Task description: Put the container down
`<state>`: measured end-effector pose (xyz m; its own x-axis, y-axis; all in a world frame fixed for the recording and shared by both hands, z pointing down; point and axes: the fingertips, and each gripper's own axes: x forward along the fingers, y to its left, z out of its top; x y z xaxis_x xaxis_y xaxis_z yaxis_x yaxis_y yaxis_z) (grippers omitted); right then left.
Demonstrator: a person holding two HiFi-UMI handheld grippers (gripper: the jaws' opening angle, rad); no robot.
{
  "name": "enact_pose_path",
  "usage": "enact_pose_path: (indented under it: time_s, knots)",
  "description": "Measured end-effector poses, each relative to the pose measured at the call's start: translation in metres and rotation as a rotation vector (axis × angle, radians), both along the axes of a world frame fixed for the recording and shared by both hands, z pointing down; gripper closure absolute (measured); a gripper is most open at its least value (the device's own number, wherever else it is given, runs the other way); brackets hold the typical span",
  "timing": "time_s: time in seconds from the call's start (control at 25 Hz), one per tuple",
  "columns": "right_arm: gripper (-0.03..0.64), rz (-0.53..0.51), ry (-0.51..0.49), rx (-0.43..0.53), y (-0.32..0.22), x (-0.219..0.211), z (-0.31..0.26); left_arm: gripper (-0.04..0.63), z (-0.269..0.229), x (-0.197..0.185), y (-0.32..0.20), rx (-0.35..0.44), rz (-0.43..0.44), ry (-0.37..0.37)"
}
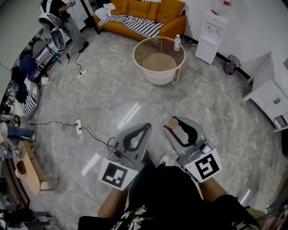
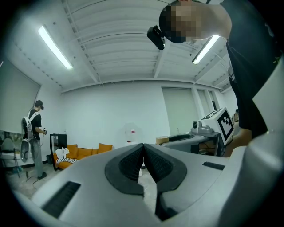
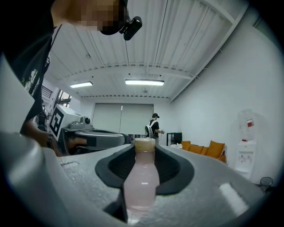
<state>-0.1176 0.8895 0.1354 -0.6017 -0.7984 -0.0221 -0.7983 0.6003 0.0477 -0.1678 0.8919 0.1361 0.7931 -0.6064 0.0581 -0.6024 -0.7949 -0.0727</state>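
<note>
The right gripper [image 3: 144, 148] is clamped on a pale pink bottle [image 3: 141, 179] with a tan cap, which lies lengthwise between its jaws, cap toward the tips. Just beside it, the left gripper [image 2: 143, 150] has its jaws pressed together, with nothing between them.

Container [image 1: 177, 131] between the jaws of the right gripper [image 1: 174, 121]; ahead, round table [image 1: 134, 55] bearing a bottle [image 1: 177, 42], sofa [image 1: 148, 13] behind it, water dispenser [image 1: 212, 31] at its right.
</note>
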Motion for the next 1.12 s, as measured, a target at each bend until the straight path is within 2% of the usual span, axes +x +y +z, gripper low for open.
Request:
enact_pose_path:
  time_s: [0.16, 0.32, 0.68, 1.12]
  knots:
    - [0.488, -0.022, 0.002, -0.006, -0.016, -0.005, 0.000, 0.581, 0.001, -0.006, -0.015, -0.010, -0.014, 0.011]
    - [0.488, -0.032, 0.002, 0.030, -0.029, -0.018, -0.002, 0.581, 0.001, -0.019, -0.025, -0.003, -0.024, 0.007]
    - [0.488, -0.052, 0.015, 0.019, -0.062, -0.035, -0.006, 0.581, -0.003, -0.038, -0.060, -0.009, -0.053, 0.026]
    - [0.488, -0.069, 0.001, 0.050, -0.140, -0.072, -0.016, 0.581, -0.015, -0.073, -0.136, -0.002, -0.091, 0.026]
